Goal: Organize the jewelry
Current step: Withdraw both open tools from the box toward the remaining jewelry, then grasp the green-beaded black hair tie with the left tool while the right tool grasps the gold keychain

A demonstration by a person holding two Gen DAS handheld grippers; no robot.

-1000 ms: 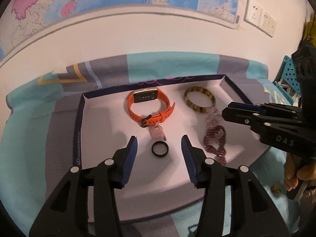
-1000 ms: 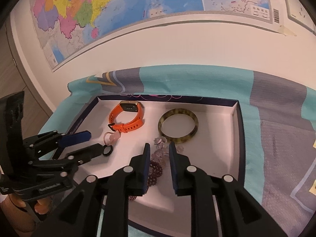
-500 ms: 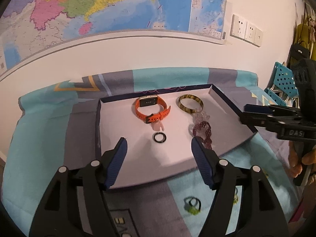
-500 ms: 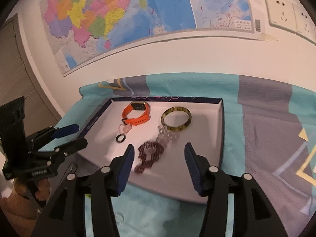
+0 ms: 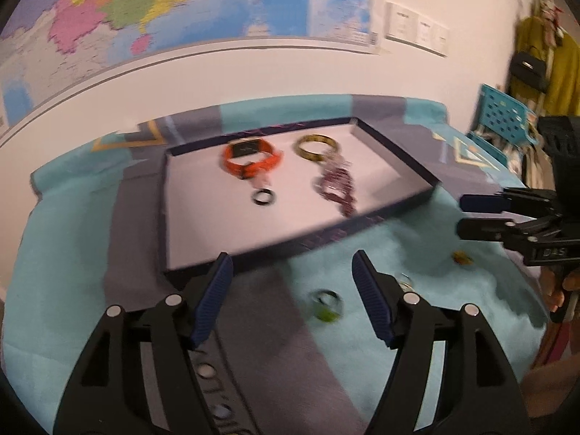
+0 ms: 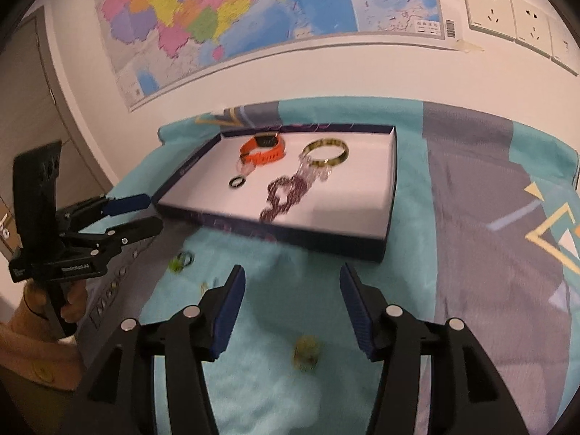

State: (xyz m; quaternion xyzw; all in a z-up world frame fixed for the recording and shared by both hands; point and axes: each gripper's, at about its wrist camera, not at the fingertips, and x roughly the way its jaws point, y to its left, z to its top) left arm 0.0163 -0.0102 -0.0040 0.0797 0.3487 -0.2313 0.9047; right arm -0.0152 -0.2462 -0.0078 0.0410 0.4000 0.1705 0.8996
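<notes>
A shallow white tray (image 5: 203, 232) (image 6: 384, 188) with a dark rim holds an orange watch (image 5: 250, 161) (image 6: 262, 150), a mottled bangle (image 5: 315, 146) (image 6: 326, 152), a dark red bead string (image 5: 335, 188) (image 6: 284, 195) and a black ring (image 5: 264, 196) (image 6: 237, 182). On the cloth in front lie a green ring (image 5: 326, 304) (image 6: 181, 261) and a small yellow piece (image 5: 462, 257) (image 6: 306, 353). My left gripper (image 5: 290, 301) (image 6: 143, 214) is open and empty just before the green ring. My right gripper (image 6: 291, 308) (image 5: 462, 214) is open and empty above the yellow piece.
The table carries a teal and grey patterned cloth (image 6: 489, 217). A wall with a map (image 6: 253, 7) and sockets (image 6: 507, 11) stands behind it. A blue perforated chair (image 5: 504, 116) and hanging clothes are at the far right. Another small ring (image 5: 404, 281) lies on the cloth.
Both grippers have pulled back from the tray towards the near side and opened wide. The black ring and bead string stay in the tray. The loose pieces on the cloth have come into view.
</notes>
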